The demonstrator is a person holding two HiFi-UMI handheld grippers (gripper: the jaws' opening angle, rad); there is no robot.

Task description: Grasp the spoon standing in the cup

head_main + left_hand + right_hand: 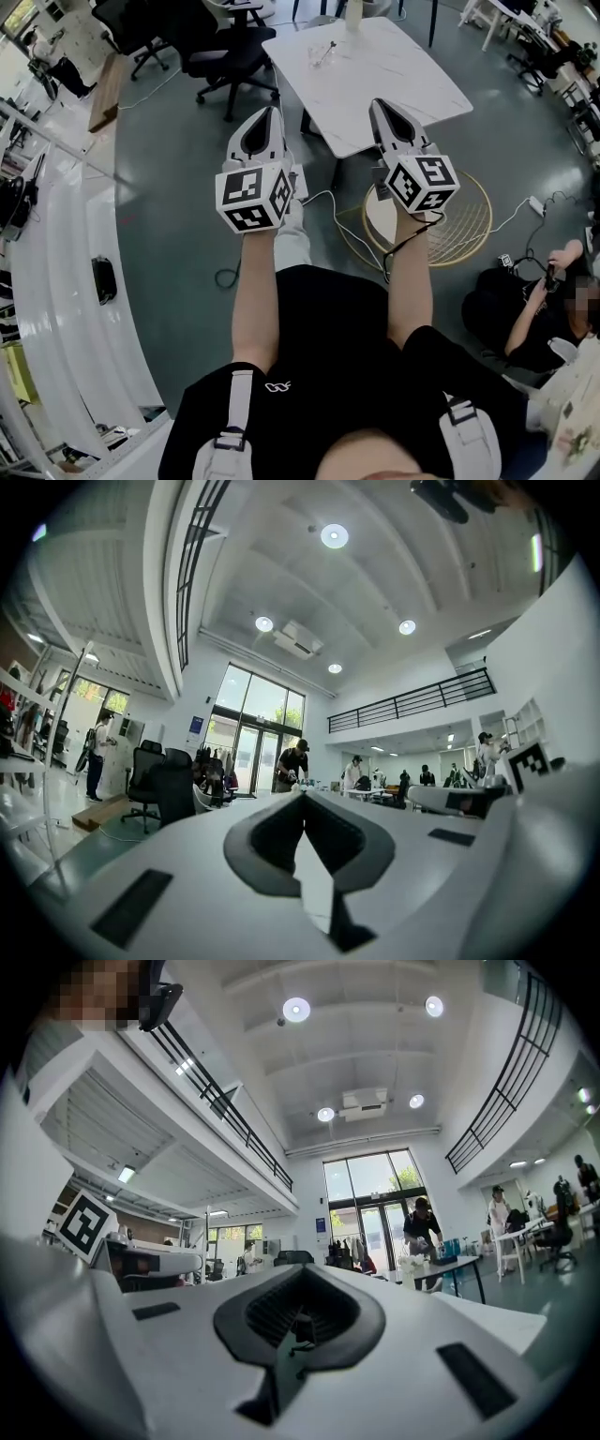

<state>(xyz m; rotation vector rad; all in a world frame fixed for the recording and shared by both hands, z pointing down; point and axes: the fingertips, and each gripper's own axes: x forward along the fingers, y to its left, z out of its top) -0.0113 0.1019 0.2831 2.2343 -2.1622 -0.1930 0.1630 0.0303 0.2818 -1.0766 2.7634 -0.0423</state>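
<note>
A pale cup point(353, 13) stands at the far edge of the white table point(375, 94) ahead of me; I cannot make out a spoon in it. A small clear object point(323, 52) lies on the table nearer to me. Both grippers are held up side by side over the floor, short of the table's near edge. My left gripper point(273, 111) points at the table's left side, and its jaws meet with nothing between them point(305, 795). My right gripper point(378, 103) overlaps the table's near edge and is shut and empty too point(303, 1271).
Black office chairs point(220, 56) stand left of the table. A gold wire side table point(450, 225) sits under my right gripper, with cables across the floor. A person point(534, 319) sits on the floor at right. A white curved counter point(66, 281) runs along the left.
</note>
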